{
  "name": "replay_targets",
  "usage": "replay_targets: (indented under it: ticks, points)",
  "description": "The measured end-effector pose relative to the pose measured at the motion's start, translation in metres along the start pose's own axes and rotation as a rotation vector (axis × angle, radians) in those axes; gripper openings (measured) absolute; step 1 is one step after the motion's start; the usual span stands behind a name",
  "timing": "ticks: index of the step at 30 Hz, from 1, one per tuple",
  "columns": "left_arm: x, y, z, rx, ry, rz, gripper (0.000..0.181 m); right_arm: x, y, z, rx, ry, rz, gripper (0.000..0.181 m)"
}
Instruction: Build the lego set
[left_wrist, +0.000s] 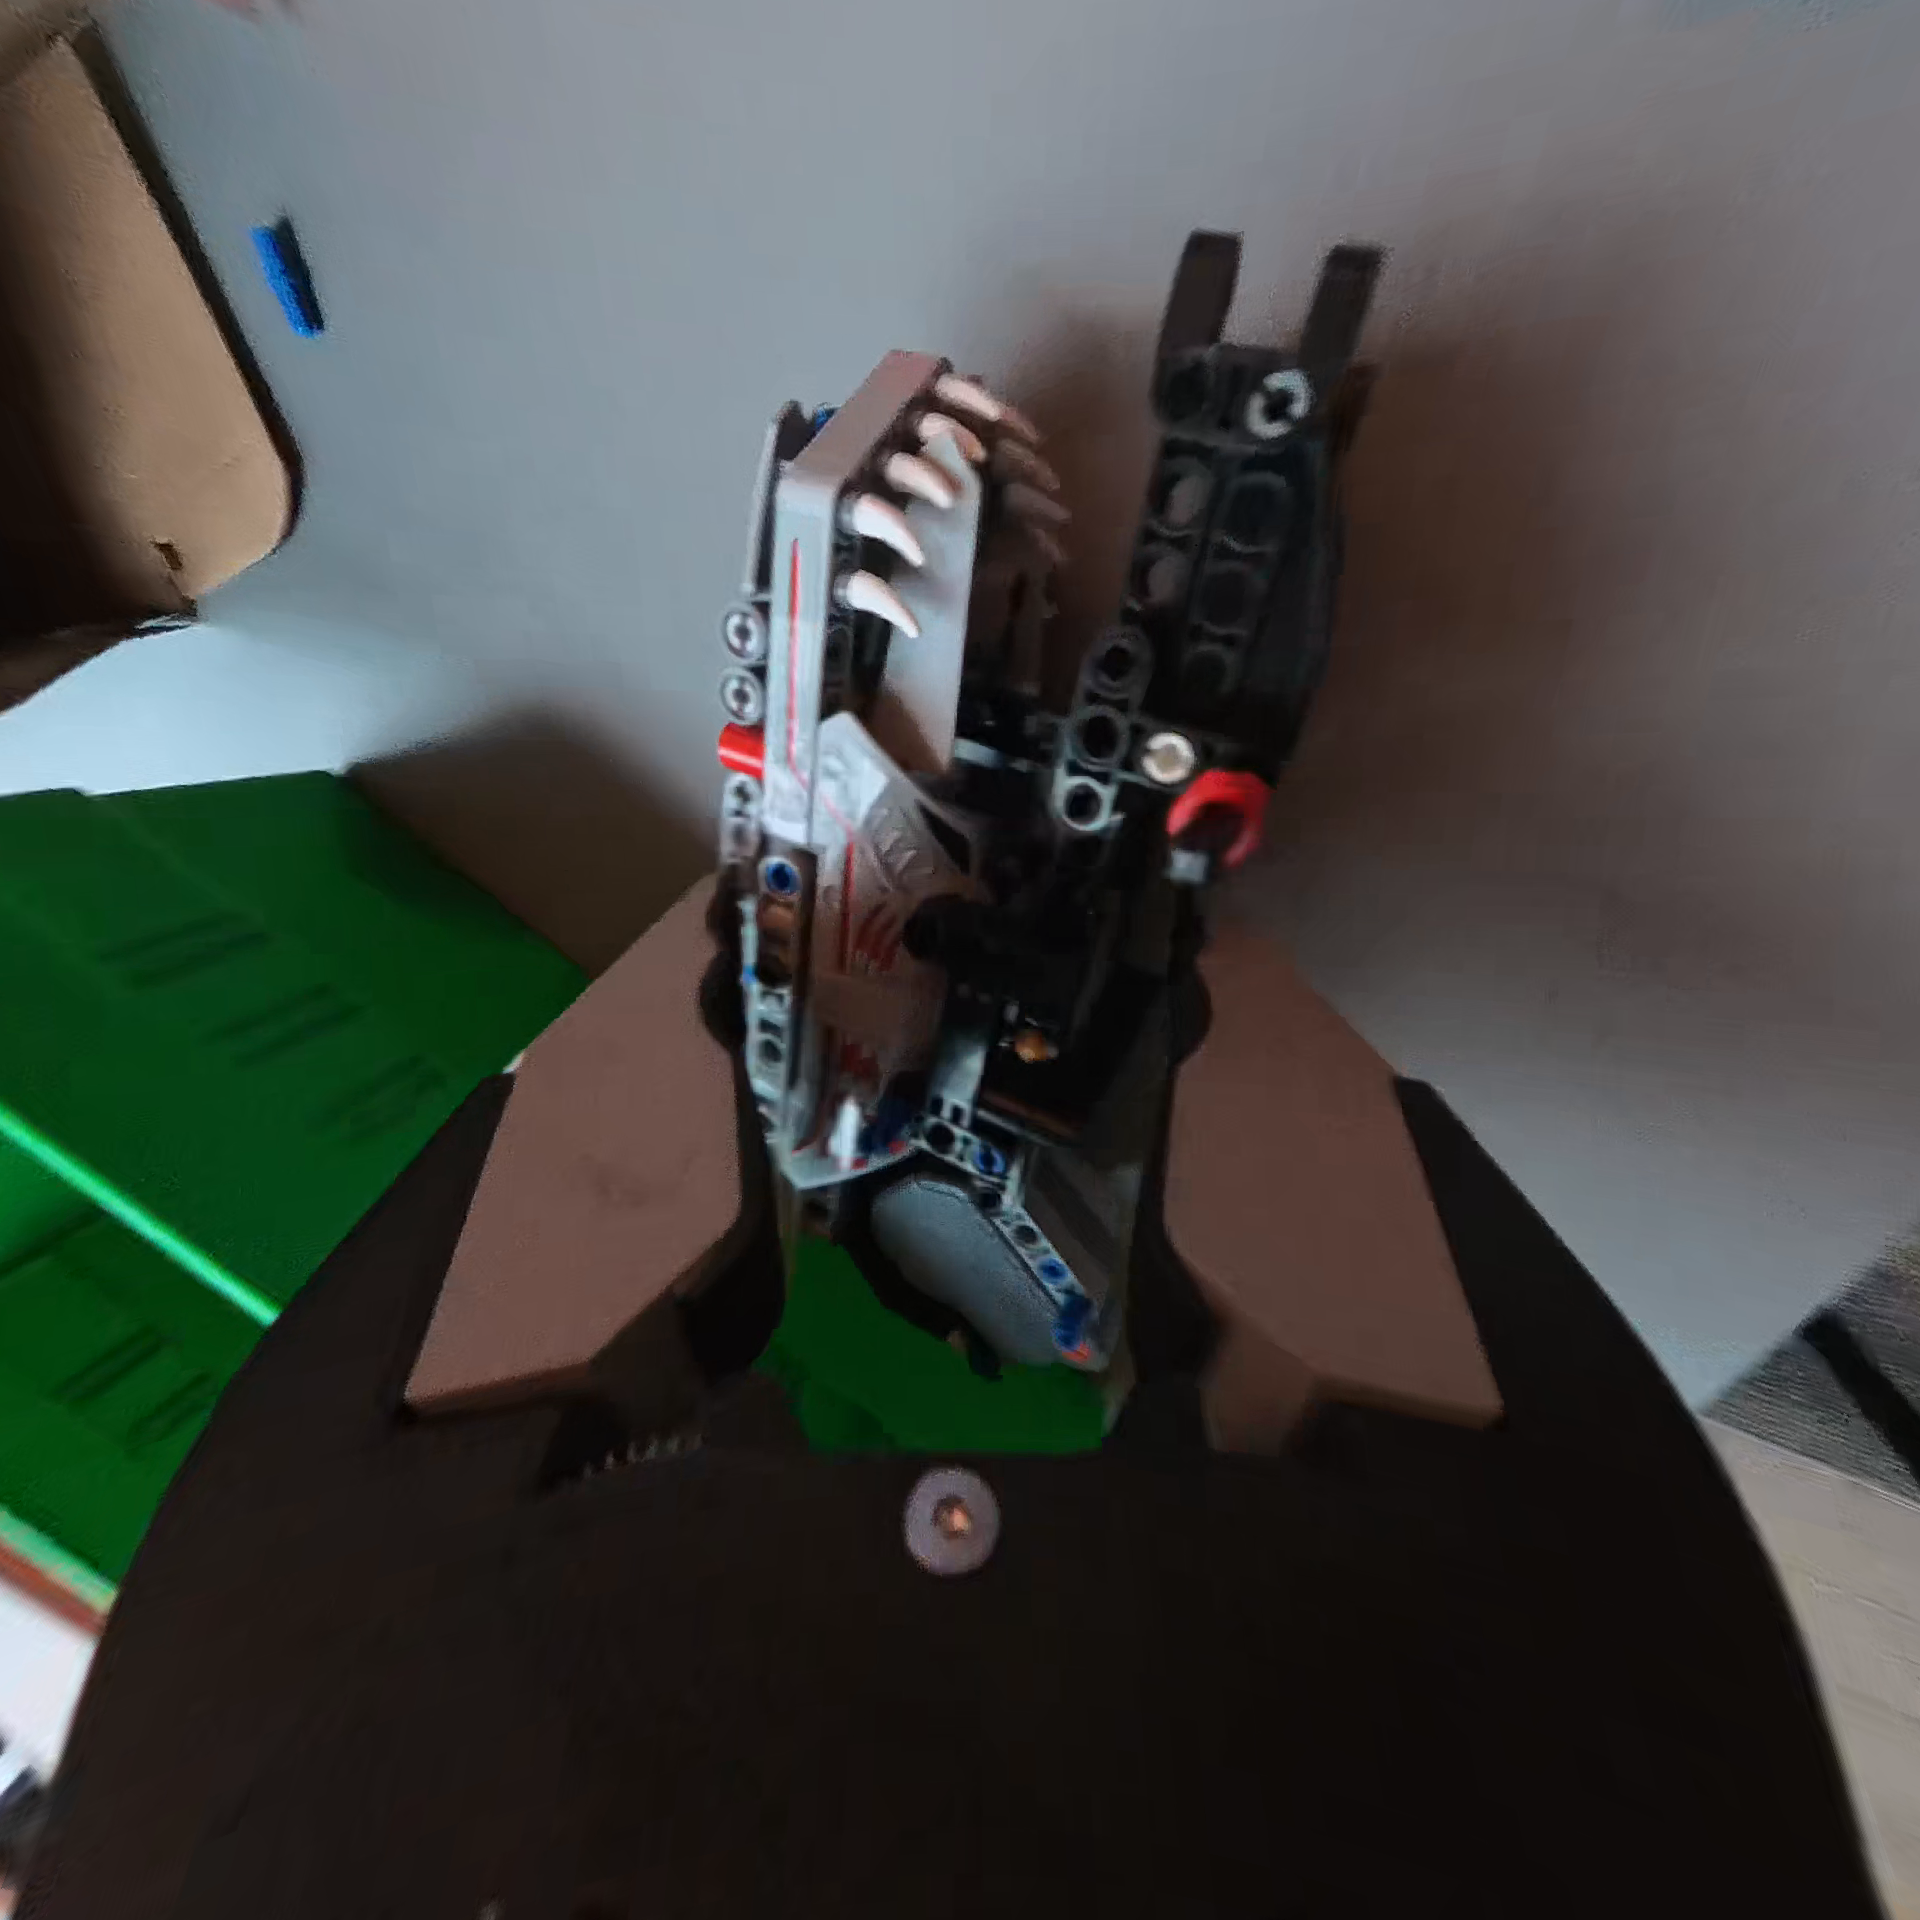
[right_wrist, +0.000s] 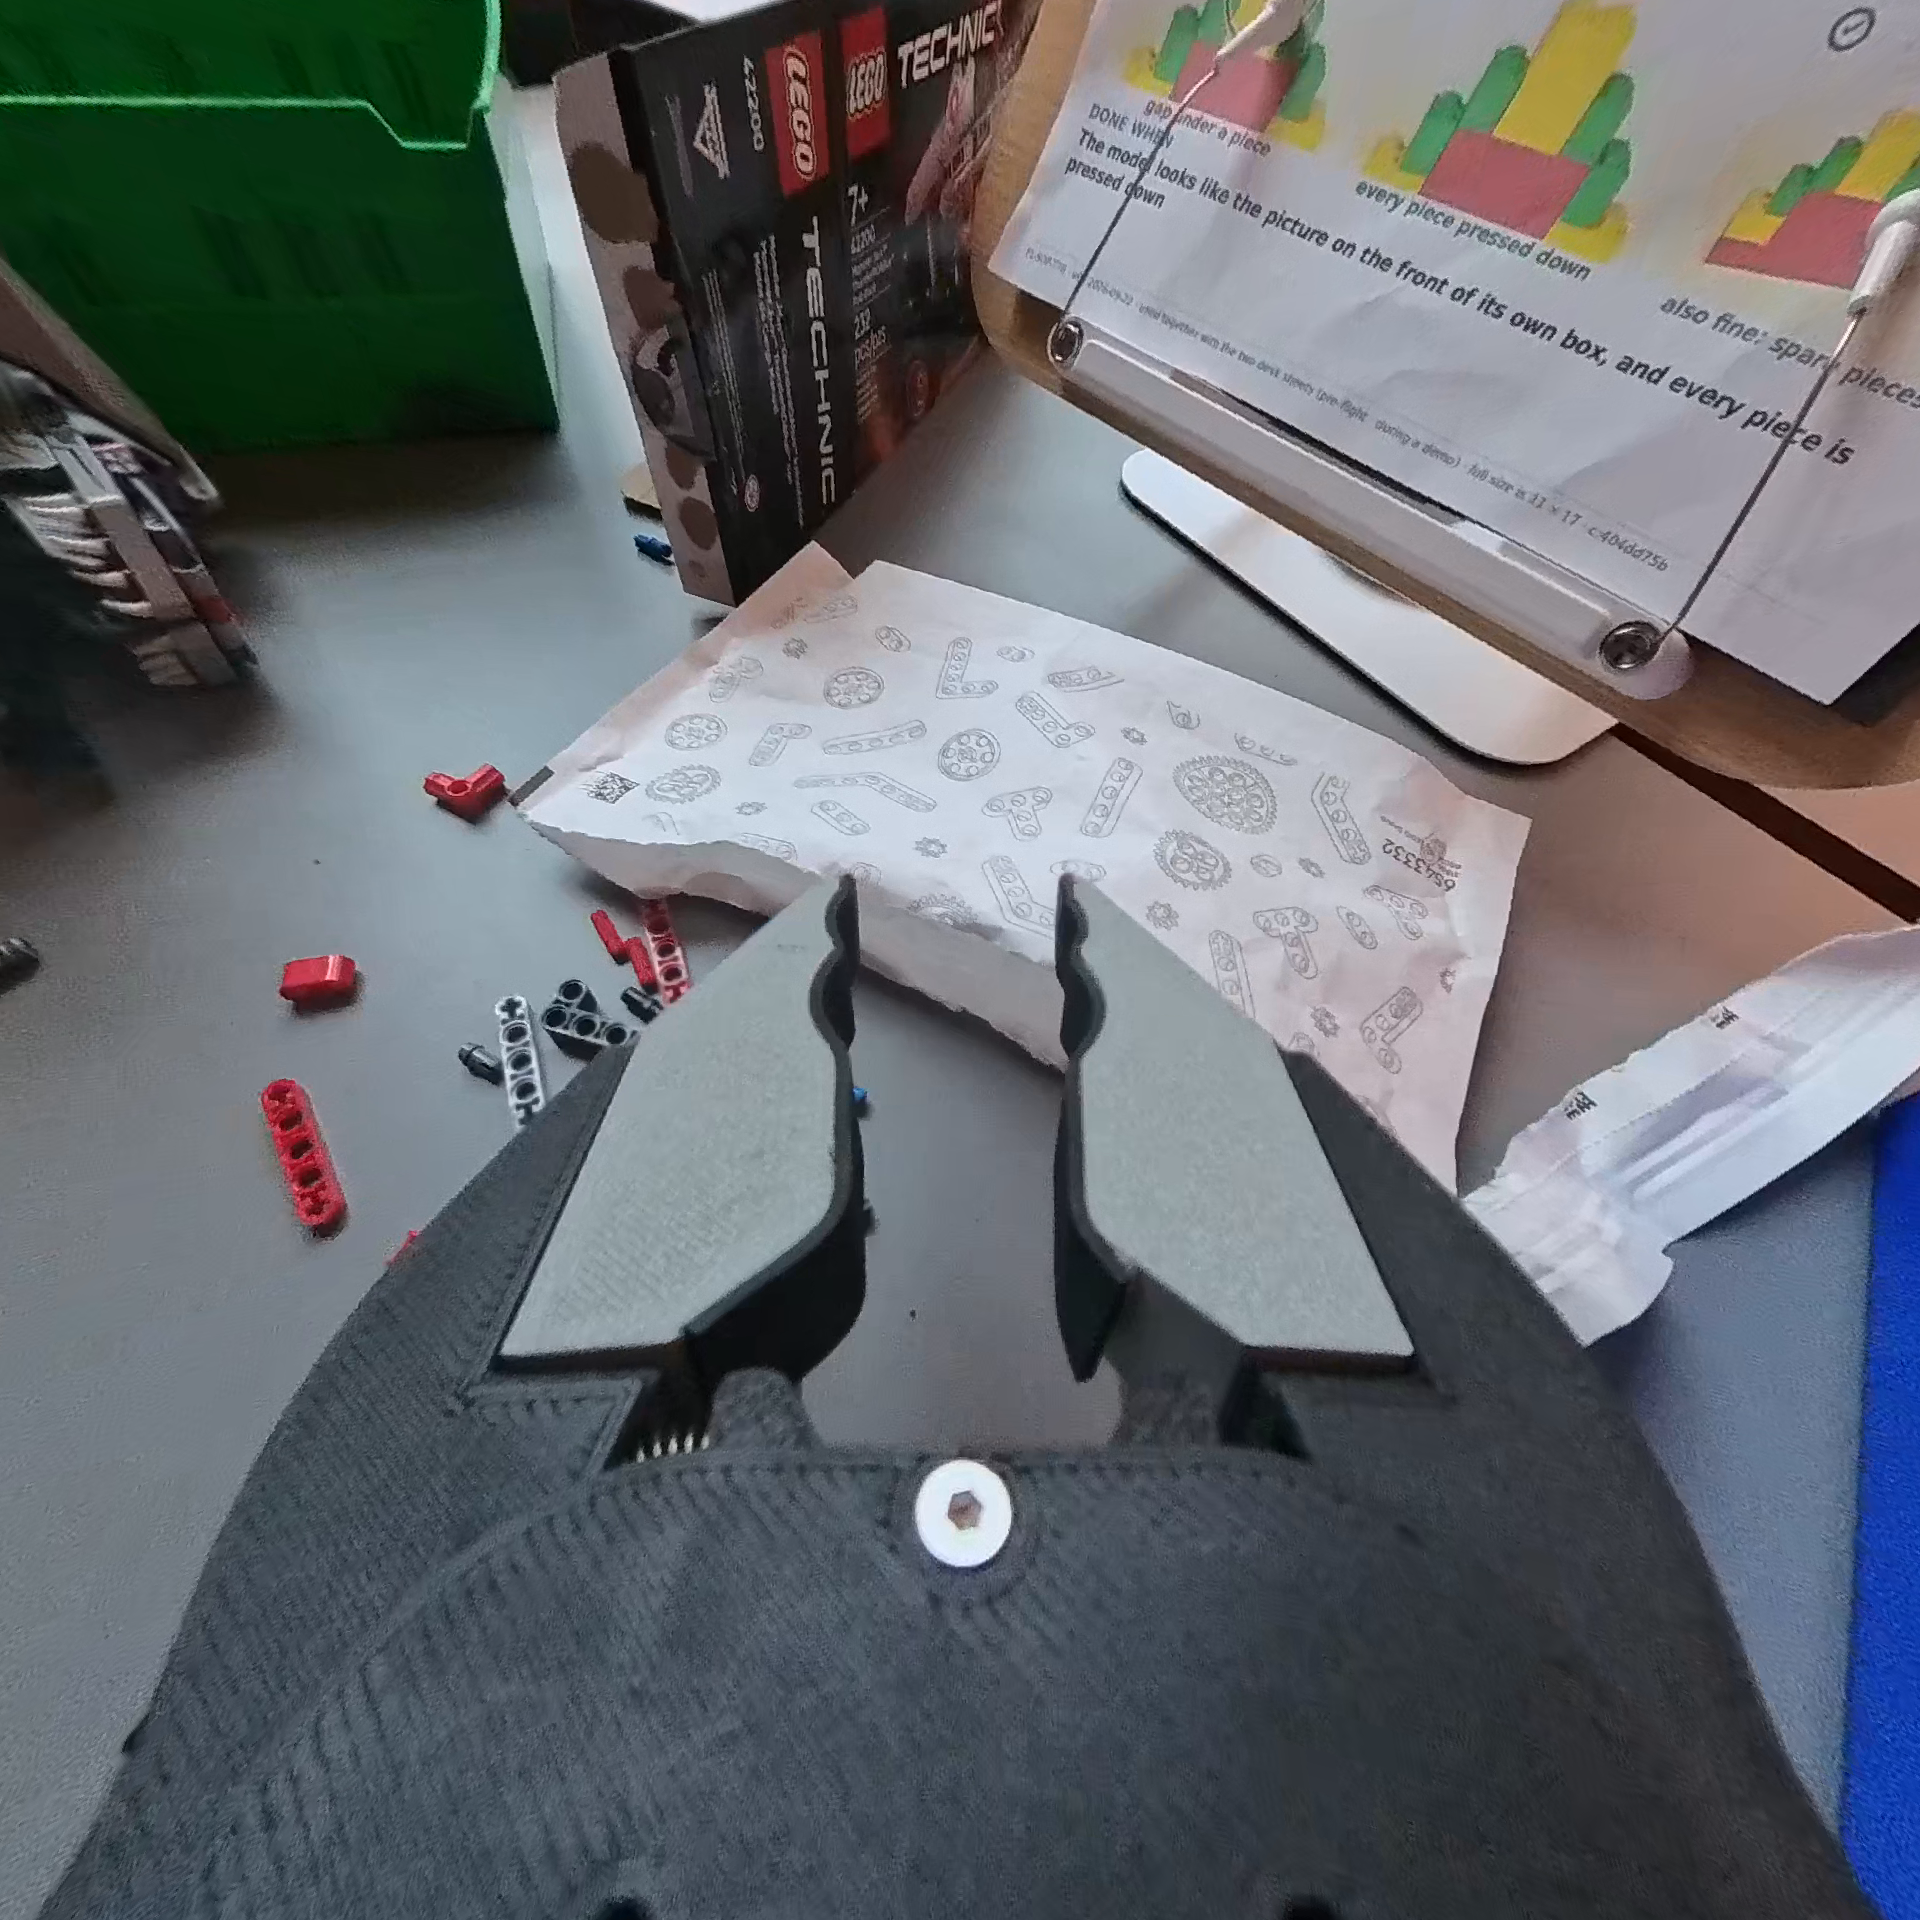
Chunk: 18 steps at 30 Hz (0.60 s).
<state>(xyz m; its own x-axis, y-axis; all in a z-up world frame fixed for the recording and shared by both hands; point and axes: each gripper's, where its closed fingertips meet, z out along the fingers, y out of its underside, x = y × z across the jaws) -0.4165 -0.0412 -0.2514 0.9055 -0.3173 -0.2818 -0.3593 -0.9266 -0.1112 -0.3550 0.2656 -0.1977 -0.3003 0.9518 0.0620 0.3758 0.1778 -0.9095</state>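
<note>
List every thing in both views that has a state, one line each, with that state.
Left gripper: jaws shut on the model.
Partly built grey-and-black toothed lego model: held up, off the table.
Right gripper: jaws open, empty.
White printed paper parts bag: torn open, lying flat.
Black cardboard lego box: upright, end flap open.
Loose red and black lego pieces: scattered, unattached.

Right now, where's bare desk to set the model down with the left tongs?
Bare dark desk lies between the green bin, the black set box and the red angle piece. Another open patch sits left of the red beam. It is crowded around the loose pieces beside the open right tongs and where the printed paper bag lies.
</note>
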Motion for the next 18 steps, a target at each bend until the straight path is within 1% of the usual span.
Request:
replay_targets:
  ticks: [2,5,7,9,11,12,13,16,17,18]
  points:
    - [-0.007,-0.002,0.002,-0.025,-0.041,-0.012,0.072,-0.001,-0.002,-0.002,0.007,0.000,-0.007,0.034]
    - [-0.008,-0.009,0.003,-0.021,-0.119,-0.055,0.071,-0.003,-0.003,-0.002,0.009,-0.002,-0.010,0.033]
    - [-0.009,-0.013,0.001,-0.003,-0.199,-0.107,0.071,-0.003,-0.002,-0.001,0.003,-0.005,-0.009,0.033]
    - [-0.015,-0.016,-0.004,0.025,-0.323,-0.187,0.071,-0.003,-0.001,-0.001,-0.001,-0.002,-0.013,0.033]
    - [-0.024,-0.015,-0.013,0.042,-0.492,-0.277,0.071,-0.003,-0.001,-0.001,-0.001,0.003,-0.018,0.033]
    - [-0.024,-0.014,-0.018,0.048,-0.552,-0.300,0.071,-0.003,-0.001,-0.002,0.000,0.004,-0.017,0.033]
    - [-0.023,-0.014,-0.023,0.066,-0.605,-0.323,0.071,-0.002,-0.001,-0.002,0.000,0.005,-0.015,0.033]
    - [-0.019,-0.012,-0.039,0.111,-0.707,-0.385,0.071,-0.001,0.001,-0.001,-0.006,0.006,-0.005,0.032]
    - [-0.022,-0.005,-0.045,0.081,-0.766,-0.398,0.071,0.000,0.002,0.000,-0.008,0.005,-0.002,0.032]
    - [-0.027,0.005,-0.052,0.020,-0.844,-0.392,0.070,0.000,0.003,0.000,-0.010,0.003,0.001,0.032]
